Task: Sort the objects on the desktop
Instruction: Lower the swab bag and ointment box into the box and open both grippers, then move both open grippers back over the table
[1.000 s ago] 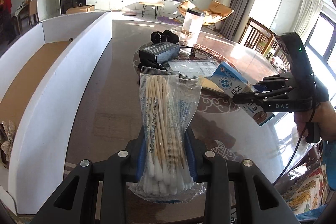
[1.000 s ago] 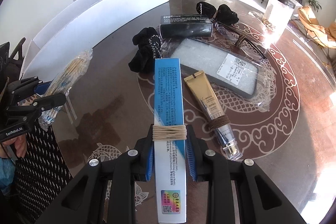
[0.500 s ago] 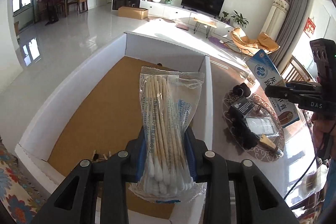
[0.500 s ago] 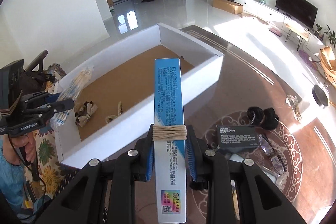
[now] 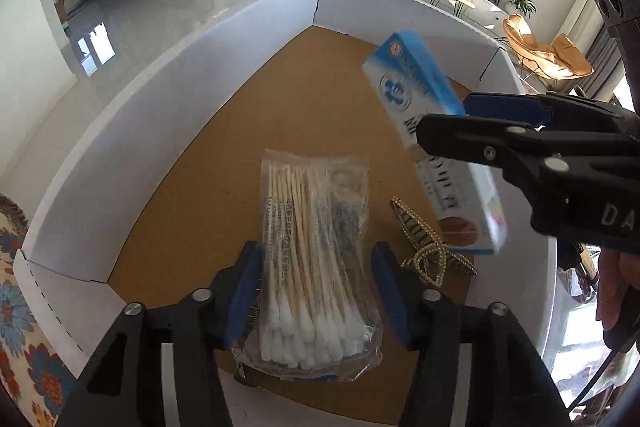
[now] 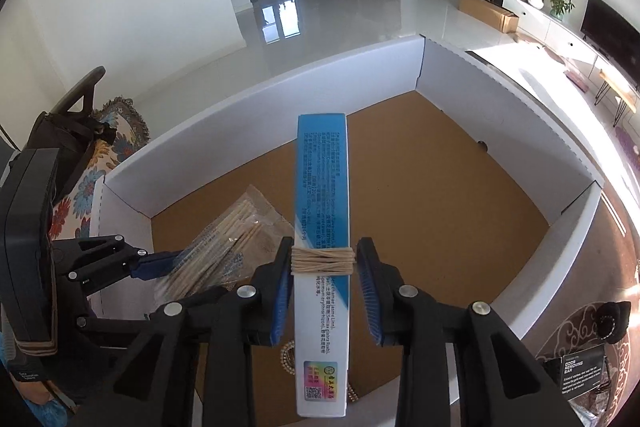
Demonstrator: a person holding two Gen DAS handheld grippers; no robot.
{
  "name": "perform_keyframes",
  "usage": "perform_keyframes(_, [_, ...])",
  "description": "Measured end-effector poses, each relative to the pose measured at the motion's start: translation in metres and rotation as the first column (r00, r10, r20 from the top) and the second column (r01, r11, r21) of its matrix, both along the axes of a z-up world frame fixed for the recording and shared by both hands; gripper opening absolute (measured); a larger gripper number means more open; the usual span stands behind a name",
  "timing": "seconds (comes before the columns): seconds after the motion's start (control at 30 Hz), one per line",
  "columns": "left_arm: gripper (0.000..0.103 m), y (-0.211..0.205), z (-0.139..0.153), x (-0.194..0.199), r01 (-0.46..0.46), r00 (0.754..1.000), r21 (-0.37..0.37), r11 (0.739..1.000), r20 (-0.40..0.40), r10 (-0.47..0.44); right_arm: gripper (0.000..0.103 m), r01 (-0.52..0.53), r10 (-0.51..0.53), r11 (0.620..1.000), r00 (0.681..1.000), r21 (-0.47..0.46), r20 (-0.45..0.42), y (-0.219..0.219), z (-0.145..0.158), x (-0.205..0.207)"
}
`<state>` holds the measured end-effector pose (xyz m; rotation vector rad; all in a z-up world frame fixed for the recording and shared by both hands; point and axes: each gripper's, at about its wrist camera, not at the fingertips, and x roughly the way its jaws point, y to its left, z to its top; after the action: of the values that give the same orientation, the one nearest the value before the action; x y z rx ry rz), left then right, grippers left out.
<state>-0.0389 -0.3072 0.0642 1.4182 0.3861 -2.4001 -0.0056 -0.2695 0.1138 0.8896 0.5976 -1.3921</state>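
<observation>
From my left wrist view, the lower end of the clear plastic bag of wooden cotton swabs (image 5: 316, 267) blurs against the box floor. My left gripper (image 5: 316, 291) has its jaws parted, gaps on both sides of the bag, so I cannot tell if it touches either pad. A gold beaded hair clip (image 5: 426, 247) lies on the brown floor of the white-walled cardboard box (image 5: 168, 75), partly covered by the blue-and-white carton (image 5: 436, 147).

From my right wrist view, my right gripper (image 6: 324, 291) also stands apart from the carton (image 6: 322, 251); narrow gaps show beside its twine band. The carton's far end hangs over the box (image 6: 460, 195); its near end hides most of the clip. The bag (image 6: 224, 243) sits at left. The patterned desk (image 6: 580, 327) is cut off at the right edge.
</observation>
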Motion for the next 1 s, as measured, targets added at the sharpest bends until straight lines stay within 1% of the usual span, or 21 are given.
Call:
perform_keyframes(0.03, [0.072, 0.0, 0.003, 0.001, -0.006, 1.0, -0.004, 1.0, -0.017, 0.006, 0.081, 0.005, -0.005, 1.0, 1.0, 0.006, 0.012, -0.001, -0.004, 0.001])
perform_keyframes(0.07, [0.081, 0.002, 0.007, 0.003, -0.013, 1.0, -0.017, 1.0, -0.028, 0.013, 0.084, 0.009, -0.009, 1.0, 1.0, -0.014, 0.021, 0.003, -0.003, 0.0])
perform_keyframes(0.1, [0.093, 0.003, 0.009, 0.003, -0.023, 0.999, -0.041, 0.999, -0.032, 0.022, 0.084, 0.016, -0.015, 0.999, 1.0, -0.045, 0.021, 0.009, -0.001, 0.0])
perform_keyframes(0.13, [0.096, 0.005, 0.012, 0.004, -0.033, 0.999, -0.068, 0.997, -0.033, 0.031, 0.084, 0.021, -0.019, 0.997, 0.999, -0.069, 0.025, 0.016, 0.002, -0.002])
perform_keyframes(0.2, [0.096, 0.009, 0.016, 0.005, -0.042, 0.999, -0.1, 0.994, -0.035, 0.038, 0.084, 0.032, -0.028, 0.994, 0.999, -0.101, 0.037, 0.031, 0.008, -0.008])
perform_keyframes(0.27, [0.096, 0.016, 0.022, 0.009, -0.044, 0.998, -0.102, 0.994, -0.053, 0.039, 0.086, 0.061, -0.057, 0.989, 0.998, -0.134, 0.037, 0.05, 0.017, -0.018])
perform_keyframes(0.33, [0.096, 0.027, 0.027, 0.017, -0.046, 0.996, -0.11, 0.993, -0.083, 0.037, 0.094, 0.101, -0.095, 0.979, 0.995, -0.179, 0.04, 0.074, 0.024, -0.031])
perform_keyframes(0.4, [0.096, 0.04, 0.033, 0.023, -0.043, 0.993, -0.121, 0.992, -0.112, 0.03, 0.098, 0.15, -0.143, 0.963, 0.989, -0.225, 0.048, 0.105, 0.027, -0.046])
perform_keyframes(0.5, [0.096, 0.067, 0.047, 0.034, -0.016, 0.985, -0.127, 0.992, -0.172, -0.006, 0.099, 0.23, -0.217, 0.939, 0.973, -0.255, 0.075, 0.157, 0.022, -0.073])
perform_keyframes(0.6, [0.096, 0.104, 0.064, 0.046, 0.04, 0.968, -0.115, 0.993, -0.243, -0.067, 0.099, 0.32, -0.308, 0.908, 0.947, -0.27, 0.087, 0.222, 0.003, -0.1])
perform_keyframes(0.7, [0.096, 0.144, 0.075, 0.051, 0.126, 0.942, -0.091, 0.988, -0.3, -0.148, 0.1, 0.421, -0.42, 0.868, 0.905, -0.264, 0.062, 0.295, -0.025, -0.126])
perform_keyframes(0.8, [0.096, 0.192, 0.077, 0.052, 0.229, 0.913, -0.074, 0.971, -0.33, -0.241, 0.1, 0.531, -0.539, 0.813, 0.841, -0.241, 0.034, 0.371, -0.055, -0.152])
perform_keyframes(0.9, [0.097, 0.237, 0.064, 0.044, 0.33, 0.891, -0.045, 0.943, -0.316, -0.327, 0.1, 0.636, -0.645, 0.746, 0.764, -0.198, 0.025, 0.439, -0.086, -0.172])
perform_keyframes(1.0, [0.097, 0.278, 0.034, 0.034, 0.404, 0.878, -0.036, 0.914, -0.265, -0.398, 0.1, 0.72, -0.726, 0.681, 0.687, -0.133, 0.006, 0.492, -0.115, -0.185])
